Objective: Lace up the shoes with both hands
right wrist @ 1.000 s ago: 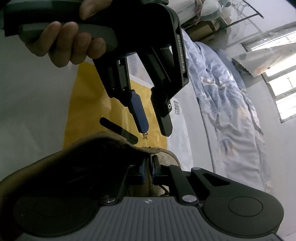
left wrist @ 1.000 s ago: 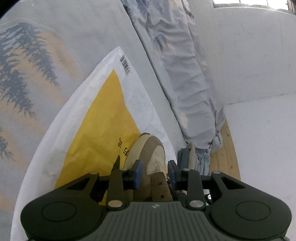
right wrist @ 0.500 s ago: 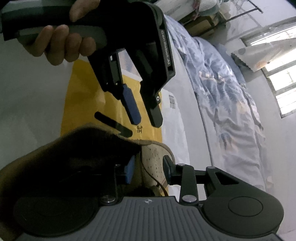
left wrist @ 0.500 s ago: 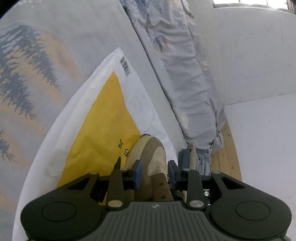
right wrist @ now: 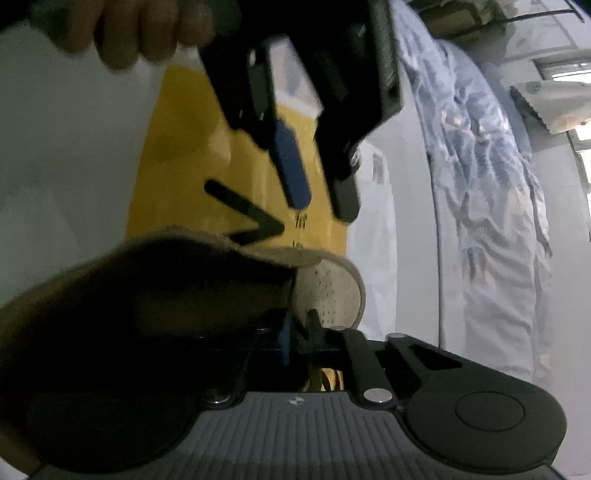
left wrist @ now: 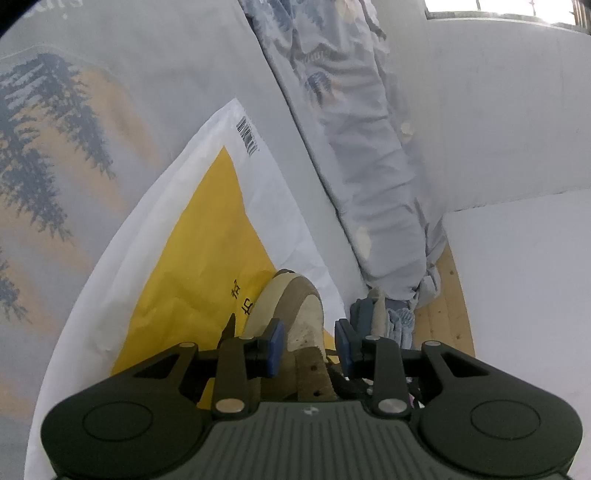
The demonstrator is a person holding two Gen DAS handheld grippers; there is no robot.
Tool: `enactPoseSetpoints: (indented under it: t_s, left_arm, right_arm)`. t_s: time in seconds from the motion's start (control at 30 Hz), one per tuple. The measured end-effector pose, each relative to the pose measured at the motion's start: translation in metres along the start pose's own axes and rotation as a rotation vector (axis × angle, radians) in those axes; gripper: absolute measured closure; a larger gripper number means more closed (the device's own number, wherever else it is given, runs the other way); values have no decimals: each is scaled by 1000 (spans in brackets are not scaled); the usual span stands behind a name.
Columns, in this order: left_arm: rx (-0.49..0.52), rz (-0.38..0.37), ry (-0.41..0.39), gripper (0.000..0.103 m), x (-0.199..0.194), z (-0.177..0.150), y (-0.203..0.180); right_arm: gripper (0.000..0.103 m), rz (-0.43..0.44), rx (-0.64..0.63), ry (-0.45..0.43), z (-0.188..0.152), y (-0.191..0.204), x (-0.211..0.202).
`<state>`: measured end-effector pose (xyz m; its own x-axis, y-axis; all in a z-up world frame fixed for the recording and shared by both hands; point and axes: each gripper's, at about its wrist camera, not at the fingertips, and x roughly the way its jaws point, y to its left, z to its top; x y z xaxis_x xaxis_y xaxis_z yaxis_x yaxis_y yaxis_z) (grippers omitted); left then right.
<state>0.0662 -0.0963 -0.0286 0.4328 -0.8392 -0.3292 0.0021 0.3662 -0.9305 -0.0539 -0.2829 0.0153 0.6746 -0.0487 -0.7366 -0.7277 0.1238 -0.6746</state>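
A tan and beige shoe (left wrist: 291, 317) lies on a white and yellow bag (left wrist: 184, 258). In the left wrist view my left gripper (left wrist: 308, 345) hovers over the shoe's eyelet strip, open, its blue pads apart. From the right wrist view the left gripper (right wrist: 321, 210) hangs above the shoe (right wrist: 325, 291) with nothing between its fingers, held by a hand (right wrist: 140, 33). My right gripper (right wrist: 297, 332) is shut at the edge of the perforated toe panel, pinching the thin brown shoelace (right wrist: 319, 382) that loops out just below the fingers. The picture is blurred and the shoe's near side is dark.
A patterned blue-grey bedsheet (left wrist: 369, 166) runs along the right of the bag. A strip of wooden floor (left wrist: 443, 314) and a white wall (left wrist: 517, 129) lie beyond. A black V-shaped mark (right wrist: 247, 218) shows on the yellow part of the bag.
The right jaws opened around the lace half a second ago and have closed on it again. The right view has tilted, bringing the left gripper closer. The left gripper has stayed put.
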Motion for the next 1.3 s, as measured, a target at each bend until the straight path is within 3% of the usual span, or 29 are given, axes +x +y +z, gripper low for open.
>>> enactPoseSetpoints:
  t_s: [0.27, 0.57, 1.13, 1.23, 1.3]
  left_arm:
    - [-6, -7, -5, 76, -2, 1, 0]
    - [-2, -4, 7, 76, -4, 1, 1]
    - [-34, 17, -14, 76, 0, -17, 1]
    - [-44, 18, -40, 76, 0, -21, 0]
    - [-51, 19, -54, 76, -1, -23, 0]
  right_arm:
    - [102, -19, 11, -24, -4, 3, 0]
    - [102, -39, 26, -114, 2, 8, -13]
    - [102, -81, 174, -124, 0, 6, -16]
    - [97, -92, 208, -115, 0, 5, -18]
    - [79, -106, 230, -107, -2, 5, -22]
